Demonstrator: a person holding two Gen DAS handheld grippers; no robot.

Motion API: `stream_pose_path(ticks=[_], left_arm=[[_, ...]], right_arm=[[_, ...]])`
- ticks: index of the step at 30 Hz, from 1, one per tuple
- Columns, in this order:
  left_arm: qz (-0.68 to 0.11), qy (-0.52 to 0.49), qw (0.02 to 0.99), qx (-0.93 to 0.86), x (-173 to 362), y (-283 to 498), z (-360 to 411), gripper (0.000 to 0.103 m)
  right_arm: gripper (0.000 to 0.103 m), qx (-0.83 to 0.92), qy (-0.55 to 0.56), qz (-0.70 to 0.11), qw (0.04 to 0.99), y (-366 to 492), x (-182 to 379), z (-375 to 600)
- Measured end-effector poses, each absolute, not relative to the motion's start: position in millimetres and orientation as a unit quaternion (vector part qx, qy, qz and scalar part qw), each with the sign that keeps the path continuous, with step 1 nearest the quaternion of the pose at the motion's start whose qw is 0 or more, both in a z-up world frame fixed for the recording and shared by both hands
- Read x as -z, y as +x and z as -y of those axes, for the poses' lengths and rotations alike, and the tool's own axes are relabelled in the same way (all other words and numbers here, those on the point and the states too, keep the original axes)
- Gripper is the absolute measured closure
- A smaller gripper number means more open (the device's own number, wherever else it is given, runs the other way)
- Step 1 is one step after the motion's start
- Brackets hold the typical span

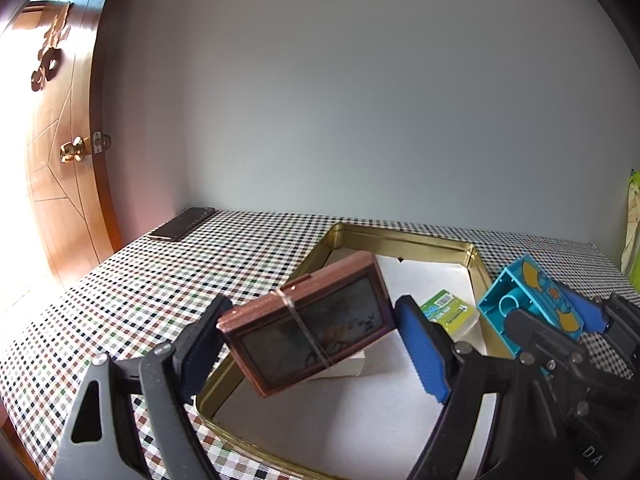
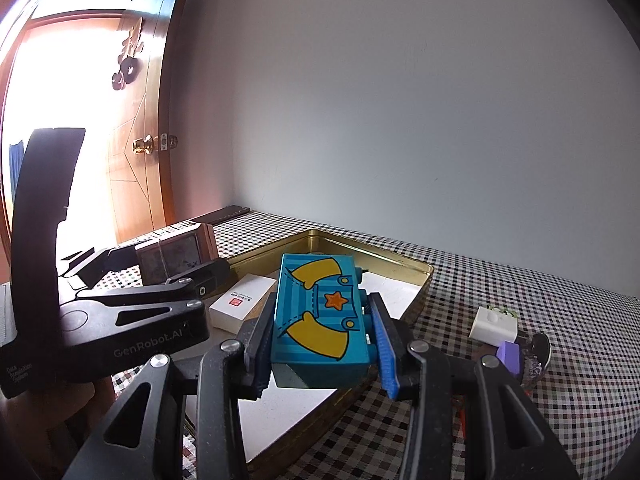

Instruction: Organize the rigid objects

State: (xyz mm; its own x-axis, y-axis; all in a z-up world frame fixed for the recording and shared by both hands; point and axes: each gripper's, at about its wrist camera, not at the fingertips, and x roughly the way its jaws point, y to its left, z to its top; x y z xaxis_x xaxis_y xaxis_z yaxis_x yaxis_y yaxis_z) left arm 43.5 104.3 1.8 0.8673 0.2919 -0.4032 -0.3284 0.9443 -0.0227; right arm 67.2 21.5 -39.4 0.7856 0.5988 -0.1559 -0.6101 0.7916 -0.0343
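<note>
Over a checkered tablecloth (image 1: pixel 168 280), the left gripper (image 1: pixel 308 332) is clamping a brown box (image 1: pixel 308 320) tilted above the gold tin (image 1: pixel 400 240), while the right gripper (image 2: pixel 320 344) is squeezing a blue block (image 2: pixel 316 312).

Left wrist view: looks forward and slightly downward along its gripper's fingers, close above the gold tin tray (image 1: pixel 404 240) on the checked tablecloth (image 1: pixel 120 300), facing the grey wall. Right wrist view: same heading from further right (nearly level). Both share the tray (image 2: pixel 416 268), wooden door (image 2: pixel 136 184) and wall.
</note>
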Motion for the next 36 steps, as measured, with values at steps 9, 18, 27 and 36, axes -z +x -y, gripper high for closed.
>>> stream_pose_path(ticks=[9,18,27,36], left_arm=[[-0.258,-0.006,0.957,-0.131,-3.2,73.6,-95.8,0.019],[-0.313,0.049,0.941,-0.122,5.3,102.9,-85.7,0.019],[-0.29,0.042,0.945,-0.147,-1.8,92.0,-88.7,0.004],[-0.253,0.005,0.958,-0.139,-12.4,69.2,-75.1,0.0]], right_arm=[[0.058,-0.33,-0.037,-0.113,0.937,101.8,22.3,-28.0],[0.058,-0.331,-0.042,-0.183,0.925,153.5,20.9,-45.9],[0.039,-0.348,-0.027,-0.168,0.922,154.5,18.5,-37.0],[0.032,-0.299,0.01,-0.144,0.943,124.3,33.7,53.0]])
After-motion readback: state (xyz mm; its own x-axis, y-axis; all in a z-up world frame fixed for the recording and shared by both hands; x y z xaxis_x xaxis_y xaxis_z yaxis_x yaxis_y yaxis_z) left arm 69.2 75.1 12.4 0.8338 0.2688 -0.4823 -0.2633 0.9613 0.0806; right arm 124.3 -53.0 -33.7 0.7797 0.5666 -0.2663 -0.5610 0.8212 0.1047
